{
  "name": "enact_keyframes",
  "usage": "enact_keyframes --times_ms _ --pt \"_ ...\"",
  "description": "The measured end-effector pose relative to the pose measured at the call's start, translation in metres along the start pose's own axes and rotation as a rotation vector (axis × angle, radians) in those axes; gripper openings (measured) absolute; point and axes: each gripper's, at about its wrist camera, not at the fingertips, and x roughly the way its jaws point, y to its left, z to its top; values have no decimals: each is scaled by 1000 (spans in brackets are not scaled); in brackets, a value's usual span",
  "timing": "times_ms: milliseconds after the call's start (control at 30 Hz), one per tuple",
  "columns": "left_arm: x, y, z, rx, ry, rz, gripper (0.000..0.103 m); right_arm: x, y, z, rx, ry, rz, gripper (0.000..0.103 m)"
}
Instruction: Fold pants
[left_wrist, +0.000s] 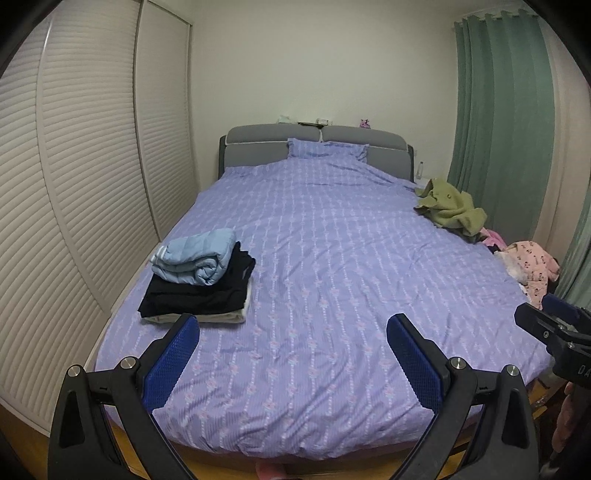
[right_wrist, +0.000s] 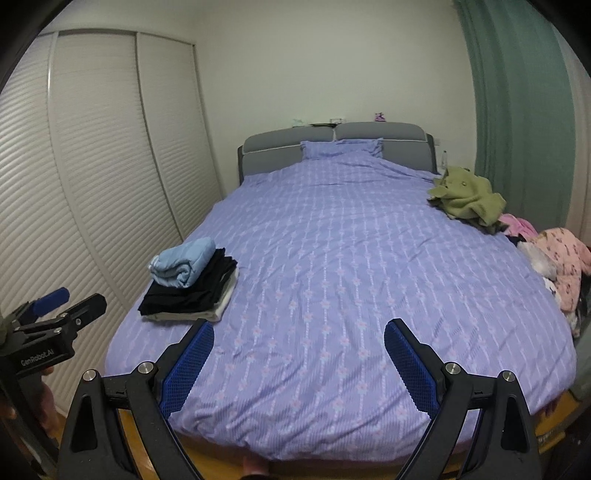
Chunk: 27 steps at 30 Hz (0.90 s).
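A stack of folded clothes (left_wrist: 199, 288) lies on the left side of the bed, with a light blue roll on top of black folded garments; it also shows in the right wrist view (right_wrist: 188, 286). An unfolded pile lies at the bed's right edge: an olive green garment (left_wrist: 452, 208) (right_wrist: 467, 197) and pink patterned clothes (left_wrist: 530, 264) (right_wrist: 563, 258). My left gripper (left_wrist: 293, 332) is open and empty above the foot of the bed. My right gripper (right_wrist: 299, 336) is open and empty beside it.
The purple patterned duvet (left_wrist: 325, 258) covers the bed, with a pillow (left_wrist: 327, 149) at the grey headboard. White louvred wardrobe doors (left_wrist: 74, 166) run along the left. Green curtains (left_wrist: 498, 103) hang on the right. Wooden floor shows below the bed's foot.
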Motion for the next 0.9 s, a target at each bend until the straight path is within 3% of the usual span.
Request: enact_keyframes --times_ms 333,900 --pt "-39 -21 -1 36 -51 -22 103 -39 -7 -6 2 -41 -16 95" --pt "-52 -29 1 54 -79 -30 103 -52 -2 -8 -10 -67 -15 95"
